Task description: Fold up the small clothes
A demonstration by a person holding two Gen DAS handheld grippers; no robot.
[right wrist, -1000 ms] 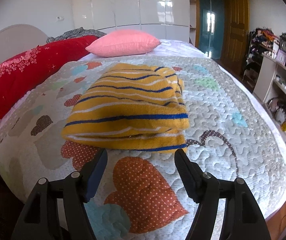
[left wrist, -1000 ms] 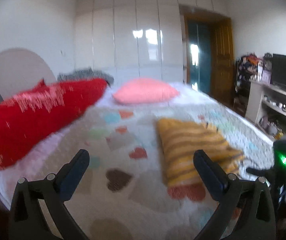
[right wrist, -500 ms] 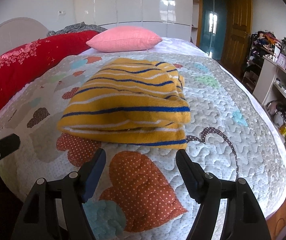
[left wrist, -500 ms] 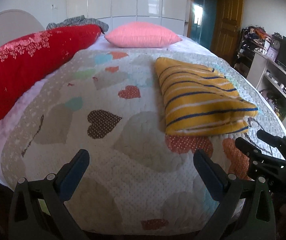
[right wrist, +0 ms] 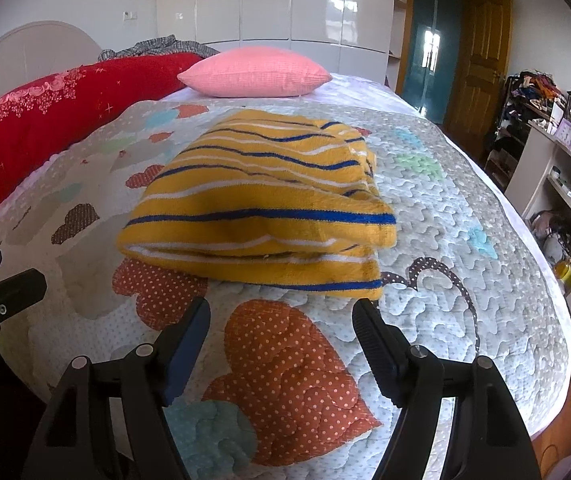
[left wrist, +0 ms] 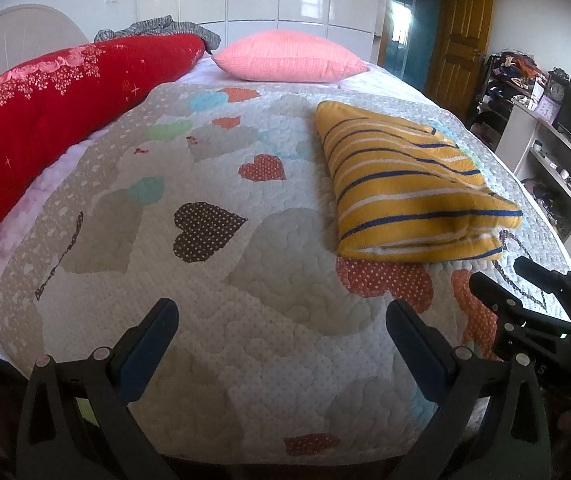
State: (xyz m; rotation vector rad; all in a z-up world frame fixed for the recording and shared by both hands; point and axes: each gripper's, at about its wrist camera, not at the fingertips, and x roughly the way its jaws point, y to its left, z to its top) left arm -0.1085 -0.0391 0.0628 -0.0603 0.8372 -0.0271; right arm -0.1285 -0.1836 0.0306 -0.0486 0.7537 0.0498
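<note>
A yellow garment with blue and white stripes (right wrist: 261, 204) lies folded in a thick stack on the heart-patterned quilt (right wrist: 445, 216). In the left wrist view the garment (left wrist: 401, 184) lies at the right. My right gripper (right wrist: 281, 312) is open and empty, just short of the garment's near edge; it also shows at the right edge of the left wrist view (left wrist: 501, 276). My left gripper (left wrist: 281, 316) is open and empty over the quilt (left wrist: 205, 168), left of the garment; its tips show in the right wrist view (right wrist: 9, 270).
A long red bolster (left wrist: 53, 108) lies along the bed's left side. A pink pillow (left wrist: 289, 60) sits at the head. White wardrobes and a wooden door (left wrist: 461, 32) stand behind. A shelf unit with clutter (right wrist: 557, 168) stands right of the bed.
The left gripper has tilted down and drawn back, so the whole quilt now shows. The right gripper moved slightly closer to the garment. Both stayed open.
</note>
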